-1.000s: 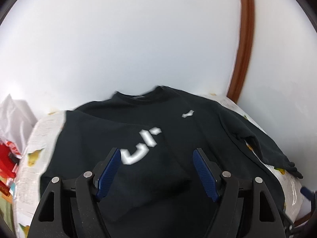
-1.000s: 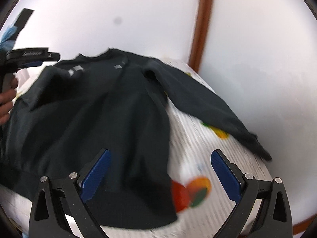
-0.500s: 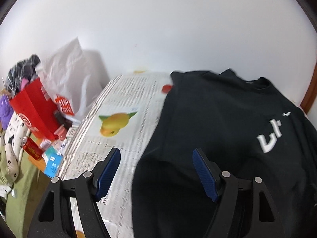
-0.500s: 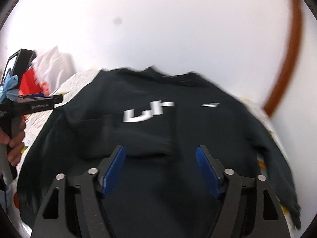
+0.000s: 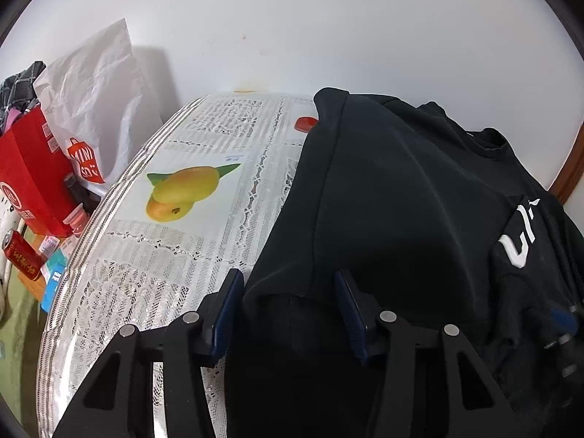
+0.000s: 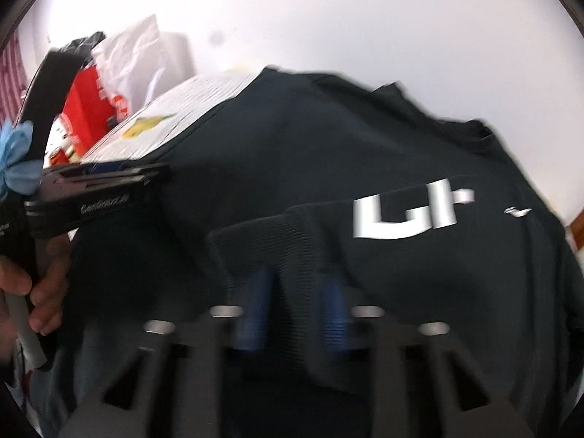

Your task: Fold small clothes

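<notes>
A black sweatshirt [image 5: 401, 200] with white lettering lies spread on the table, one ribbed sleeve cuff [image 6: 277, 233] folded onto its chest. My left gripper [image 5: 290, 292] is low over the sweatshirt's left side edge. Its jaws are closing, the black cloth fills the gap, and the pads do not clearly press it. My right gripper [image 6: 294, 292] is blurred. Its jaws are closing tight, with the ribbed cuff pinched between the blue pads [image 6: 255, 310]. A hand [image 6: 40, 292] holds the left gripper [image 6: 102, 189] at the left edge of the right wrist view.
The table's white lace cover [image 5: 157, 255] carries a mango print [image 5: 182, 189] and curves down at the left. Beyond that edge stand a red bag [image 5: 33, 168], a white bag [image 5: 95, 84] and a red can [image 5: 22, 259]. A white wall is behind, with brown trim [image 5: 569, 171].
Both grippers swung left across the sweatshirt and came lower. The left jaws narrowed around its side edge. The right jaws went from wide open to nearly together on the folded cuff.
</notes>
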The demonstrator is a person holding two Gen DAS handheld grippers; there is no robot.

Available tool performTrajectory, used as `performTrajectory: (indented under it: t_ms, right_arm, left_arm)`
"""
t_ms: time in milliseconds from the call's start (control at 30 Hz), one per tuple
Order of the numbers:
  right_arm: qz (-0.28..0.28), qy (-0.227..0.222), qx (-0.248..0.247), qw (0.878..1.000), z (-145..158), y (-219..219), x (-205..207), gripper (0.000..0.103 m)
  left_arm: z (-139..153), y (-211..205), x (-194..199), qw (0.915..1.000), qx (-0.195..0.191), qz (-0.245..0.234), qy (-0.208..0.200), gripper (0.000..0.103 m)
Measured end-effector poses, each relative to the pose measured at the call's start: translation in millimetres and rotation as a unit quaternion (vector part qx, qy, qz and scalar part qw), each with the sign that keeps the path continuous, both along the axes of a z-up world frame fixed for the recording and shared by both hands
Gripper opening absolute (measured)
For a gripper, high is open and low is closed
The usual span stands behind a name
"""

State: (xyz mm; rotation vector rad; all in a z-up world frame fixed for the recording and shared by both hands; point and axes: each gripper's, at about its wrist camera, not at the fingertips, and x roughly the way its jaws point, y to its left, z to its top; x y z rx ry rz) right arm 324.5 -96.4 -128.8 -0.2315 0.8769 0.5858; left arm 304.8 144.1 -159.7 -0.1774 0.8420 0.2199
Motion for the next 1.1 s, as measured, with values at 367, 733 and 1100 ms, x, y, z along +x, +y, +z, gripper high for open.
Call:
performTrajectory:
  t_ms: [367,733,1100]
  right_arm:
    - [-0.219,-0.016,0.066,0.973,34,-210,32,0.016]
    - [-0.246,-0.054,0.016,0.968,27,-233,16,0.055]
    - [-0.292,0.015,-0.072,0.954,-30,-235,47,0.028]
  left_arm:
    - [-1,1,1,1.0000,-0.002,0.005,0.001,0.052]
    - [-1,5,0,0.9999,-0.004,0.016,0.001,0.061]
    - [-1,7,-4,0.9997,-0.014,0.021,-0.002,0.062]
